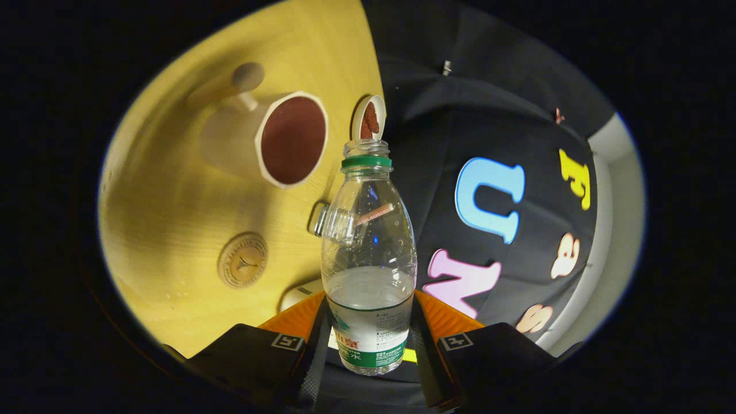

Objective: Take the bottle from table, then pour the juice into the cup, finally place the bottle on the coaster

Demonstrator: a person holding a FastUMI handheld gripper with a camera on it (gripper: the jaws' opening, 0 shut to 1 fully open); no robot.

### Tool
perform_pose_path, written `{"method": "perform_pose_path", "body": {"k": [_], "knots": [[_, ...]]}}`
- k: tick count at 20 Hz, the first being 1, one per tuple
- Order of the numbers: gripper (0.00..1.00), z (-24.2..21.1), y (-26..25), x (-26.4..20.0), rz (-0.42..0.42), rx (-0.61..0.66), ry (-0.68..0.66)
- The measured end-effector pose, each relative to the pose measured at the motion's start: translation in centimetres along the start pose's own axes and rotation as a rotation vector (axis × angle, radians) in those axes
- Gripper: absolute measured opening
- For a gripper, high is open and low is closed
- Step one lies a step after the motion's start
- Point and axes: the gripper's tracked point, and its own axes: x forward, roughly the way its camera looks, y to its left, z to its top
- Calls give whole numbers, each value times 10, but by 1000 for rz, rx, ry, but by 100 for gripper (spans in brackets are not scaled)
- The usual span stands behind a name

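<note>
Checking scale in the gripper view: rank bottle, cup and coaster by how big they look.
1. bottle, held between the fingers, so nearness inflates it
2. cup
3. coaster

Clear bottle (green collar), orange tongs.
</note>
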Motion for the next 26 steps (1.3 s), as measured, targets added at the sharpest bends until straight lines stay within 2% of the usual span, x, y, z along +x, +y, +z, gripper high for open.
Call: {"method": "perform_pose_path", "body": {"k": [2,5,7,11,13,17,22,26], "knots": [[71,5,7,-7,23,152,-9],[71,10,6,-11,11,326,-38],[71,13,15,-12,40,469,-63],[71,12,9,-11,84,850,-88],[71,12,0,-12,99,1003,-131],[71,27,-35,-13,165,1325,-302],[71,7,-82,1,137,1600,-430],[72,-15,-60,20,138,1716,-432]]}}
